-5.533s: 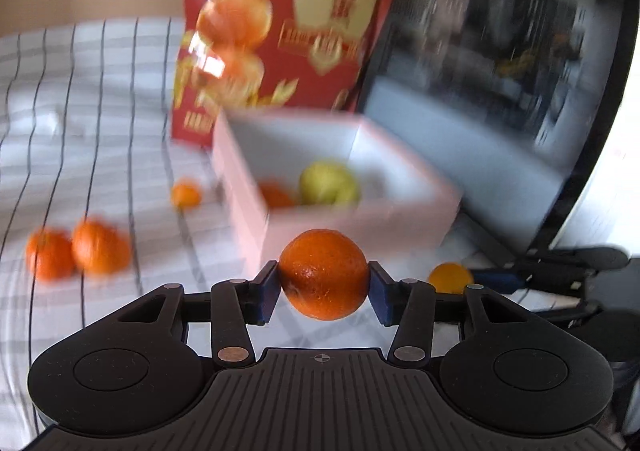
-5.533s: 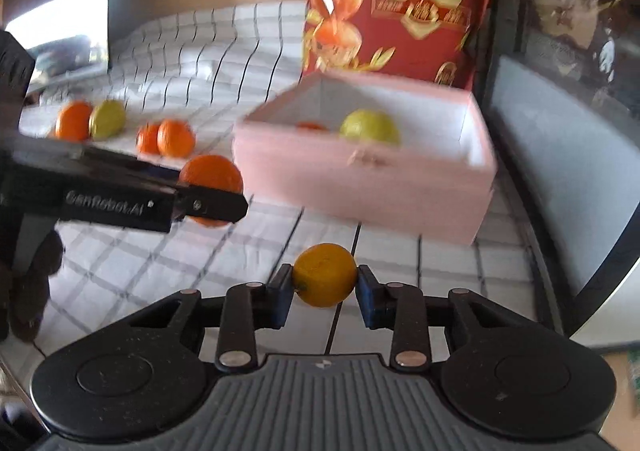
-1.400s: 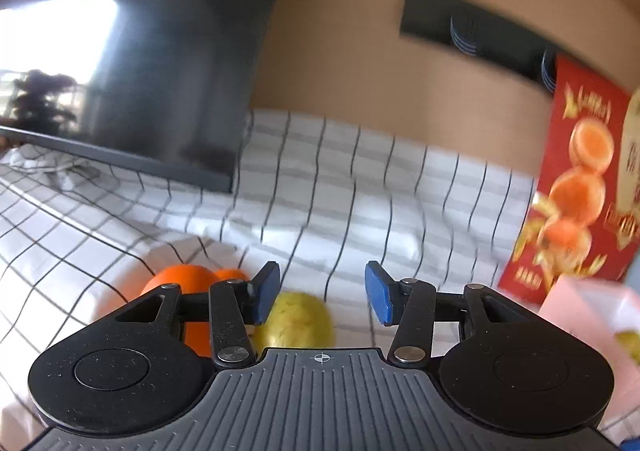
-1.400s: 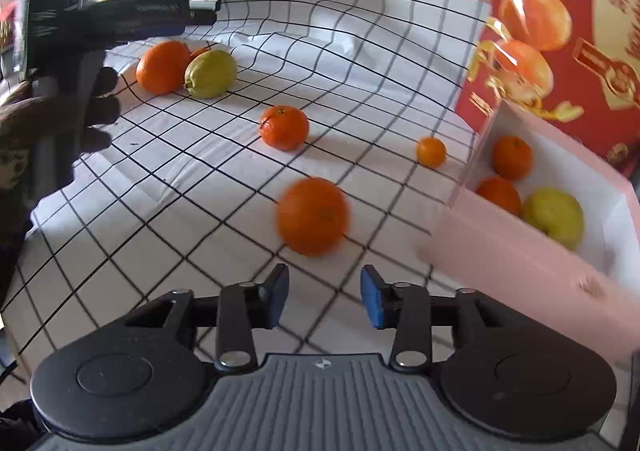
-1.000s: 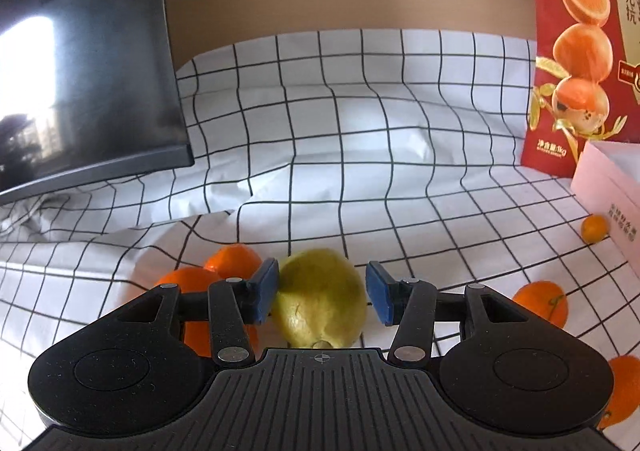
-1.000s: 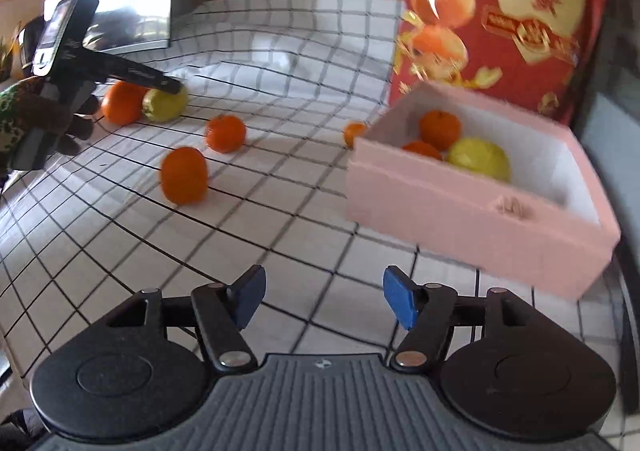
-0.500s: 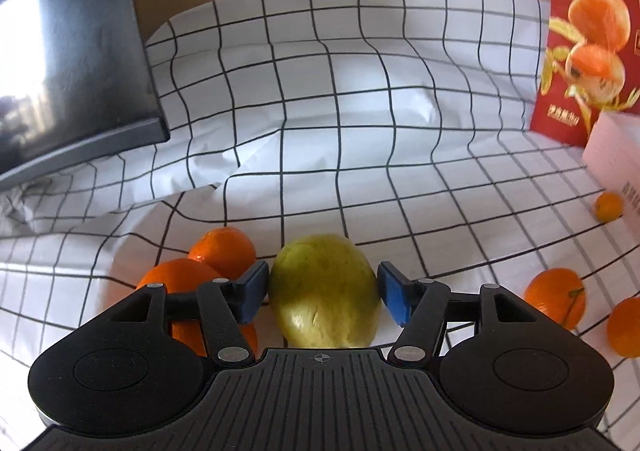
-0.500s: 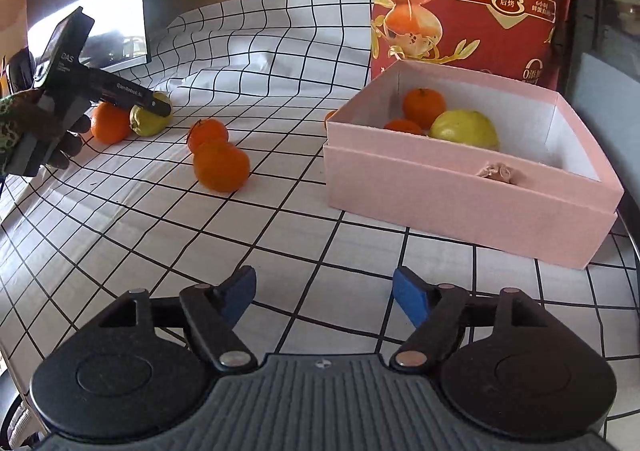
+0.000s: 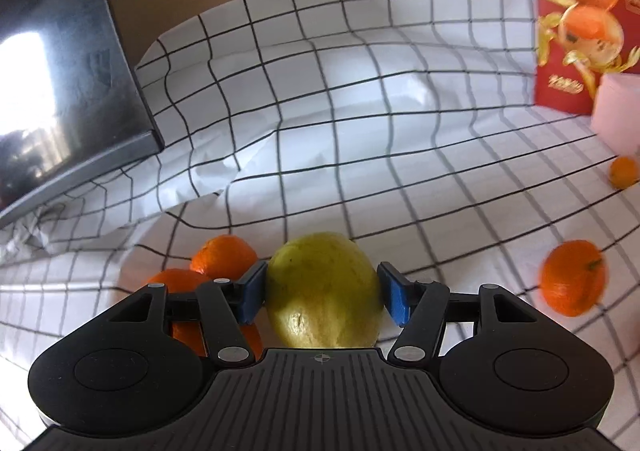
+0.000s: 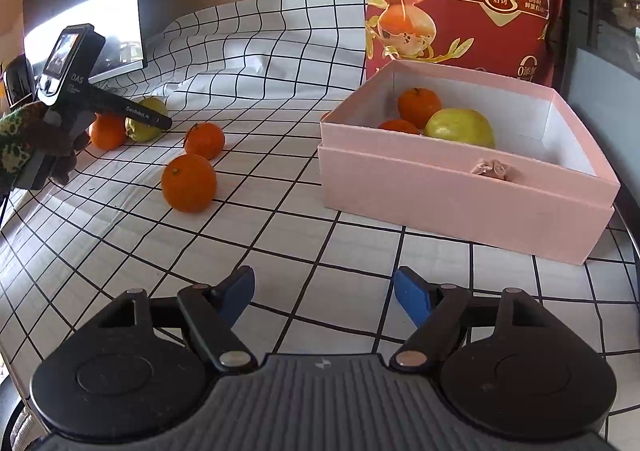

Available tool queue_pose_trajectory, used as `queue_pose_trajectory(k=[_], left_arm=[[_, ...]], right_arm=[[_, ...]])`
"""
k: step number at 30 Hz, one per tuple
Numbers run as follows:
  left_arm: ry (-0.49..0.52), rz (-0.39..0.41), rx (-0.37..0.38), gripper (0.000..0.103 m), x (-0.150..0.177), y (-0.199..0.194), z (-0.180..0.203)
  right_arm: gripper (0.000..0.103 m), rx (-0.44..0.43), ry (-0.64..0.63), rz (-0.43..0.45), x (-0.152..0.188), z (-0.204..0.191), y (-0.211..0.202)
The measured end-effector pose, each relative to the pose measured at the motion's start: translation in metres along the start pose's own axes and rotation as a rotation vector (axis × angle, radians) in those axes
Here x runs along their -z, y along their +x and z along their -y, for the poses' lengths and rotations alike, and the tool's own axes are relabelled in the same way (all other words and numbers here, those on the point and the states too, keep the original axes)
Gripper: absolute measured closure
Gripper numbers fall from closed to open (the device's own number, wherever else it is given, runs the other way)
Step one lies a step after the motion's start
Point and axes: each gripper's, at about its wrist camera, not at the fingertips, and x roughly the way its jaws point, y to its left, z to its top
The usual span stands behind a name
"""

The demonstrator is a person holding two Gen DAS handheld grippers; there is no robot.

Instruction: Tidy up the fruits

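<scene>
– Where do your two cameras look?
– Your left one sits close behind the yellow fruit (image 9: 322,291), looking down. Your right one looks from farther back at the pink box (image 10: 460,195). Both see the checked cloth (image 9: 360,123).

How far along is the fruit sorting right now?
Done: two oranges and a yellow-green fruit lie in the pink box. In hand: the left gripper straddles another yellow-green fruit, jaws open. Left: loose oranges on the checked cloth. The right gripper is open, empty.
</scene>
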Motion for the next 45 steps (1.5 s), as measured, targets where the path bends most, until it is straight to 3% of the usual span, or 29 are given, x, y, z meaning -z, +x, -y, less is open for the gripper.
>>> queue_pose_trajectory(k=[5,16,24,28,32,39,42,45], left_arm=[[-0.041,0.022,0.153,0.038,0.018,-0.027,0.008],[0.051,0.079,0.392,0.038,0.065,-0.113,0.066],[-0.033,0.064,0.413,0.038,0.089,-0.117,0.068],[-0.102,0.069,0.405,0.038,0.094,-0.119,0.055],[-0.153,0.071,0.399,0.038,0.101,-0.118,0.04],[-0.19,0.086,0.411,0.038,0.109,-0.117,0.027],[-0.184,0.095,0.409,0.037,0.11,-0.118,0.029],[-0.202,0.086,0.429,0.037,0.11,-0.114,0.027]], right_arm=[[0.024,0.003,-0.003,-0.003,-0.001,-0.001,0.001],[0.024,0.009,-0.009,-0.006,-0.002,-0.001,0.001],[0.024,0.006,-0.057,0.013,-0.003,-0.011,-0.001],[0.024,-0.055,-0.158,0.022,-0.011,-0.043,0.0],[0.025,-0.047,-0.233,0.007,-0.03,-0.075,0.019],[0.025,-0.083,-0.142,-0.067,-0.062,-0.095,0.068],[0.034,-0.061,-0.109,-0.091,-0.065,-0.096,0.085],[0.055,-0.055,-0.129,-0.082,-0.065,-0.098,0.085]])
